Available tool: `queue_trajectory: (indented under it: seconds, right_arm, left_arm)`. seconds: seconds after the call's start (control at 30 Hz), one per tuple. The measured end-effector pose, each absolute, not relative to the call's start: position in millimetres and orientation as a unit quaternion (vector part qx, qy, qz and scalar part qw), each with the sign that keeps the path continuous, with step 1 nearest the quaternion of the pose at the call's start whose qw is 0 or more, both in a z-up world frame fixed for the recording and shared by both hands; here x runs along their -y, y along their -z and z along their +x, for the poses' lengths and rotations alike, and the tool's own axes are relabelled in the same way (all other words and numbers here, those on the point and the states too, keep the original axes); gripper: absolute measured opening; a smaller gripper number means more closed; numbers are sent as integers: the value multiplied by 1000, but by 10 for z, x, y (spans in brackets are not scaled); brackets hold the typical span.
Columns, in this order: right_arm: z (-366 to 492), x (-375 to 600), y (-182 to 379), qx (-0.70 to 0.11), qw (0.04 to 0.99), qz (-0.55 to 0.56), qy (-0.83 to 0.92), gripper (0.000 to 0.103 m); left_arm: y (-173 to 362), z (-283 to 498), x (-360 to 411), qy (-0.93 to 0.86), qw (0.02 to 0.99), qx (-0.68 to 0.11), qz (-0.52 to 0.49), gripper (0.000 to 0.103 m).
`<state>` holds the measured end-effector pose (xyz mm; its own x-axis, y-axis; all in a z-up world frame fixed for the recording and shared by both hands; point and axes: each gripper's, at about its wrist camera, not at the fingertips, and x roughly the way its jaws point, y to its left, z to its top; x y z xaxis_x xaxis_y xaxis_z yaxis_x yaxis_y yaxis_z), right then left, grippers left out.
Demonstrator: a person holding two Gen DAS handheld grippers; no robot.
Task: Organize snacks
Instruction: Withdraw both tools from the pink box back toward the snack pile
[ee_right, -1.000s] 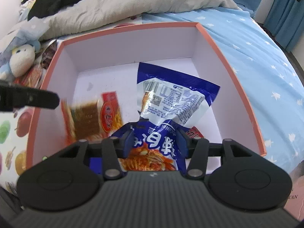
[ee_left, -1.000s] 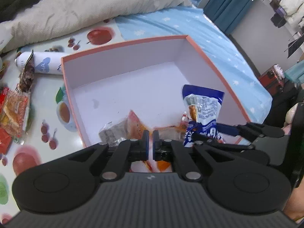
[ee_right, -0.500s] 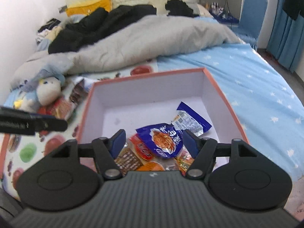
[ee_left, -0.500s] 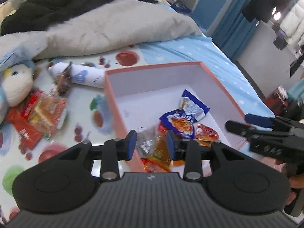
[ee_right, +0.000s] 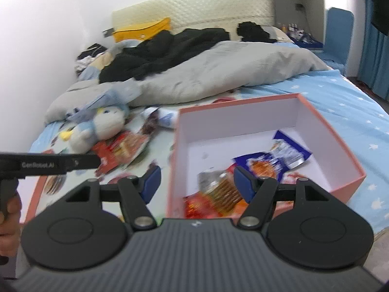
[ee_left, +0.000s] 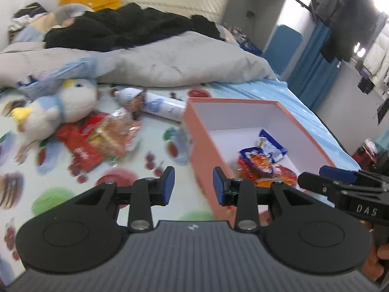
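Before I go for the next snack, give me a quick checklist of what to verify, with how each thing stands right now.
1. Left gripper empty: ok, jaws apart, nothing between them.
2. Right gripper empty: ok, jaws wide, nothing held.
3. Snacks already dropped sit inside the box: ok, the blue packet and the others lie on its floor.
4. Snacks left outside: ok, a red packet and a clear packet lie on the bed beside the stuffed toy.
5. Room left in the box: ok, its far half is bare.
6. Those packets overlap: cannot tell which lies on top, the picture is blurred.
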<state>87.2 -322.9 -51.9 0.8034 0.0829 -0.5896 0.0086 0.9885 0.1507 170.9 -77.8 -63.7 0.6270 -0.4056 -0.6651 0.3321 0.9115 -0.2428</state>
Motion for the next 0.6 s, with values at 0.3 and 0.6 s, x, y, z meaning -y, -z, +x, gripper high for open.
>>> queue_trajectory:
  seconds: [0.3,0.6]
  right_arm:
    - [627,2580,585,-294,950,81,-73,68]
    - [486,2143,744,-297,945,96,-101,68]
  left_arm:
    - [817,1202,120,155,917,-359,-78,40]
    - [1057,906,-365,116,914,-368,-123,48]
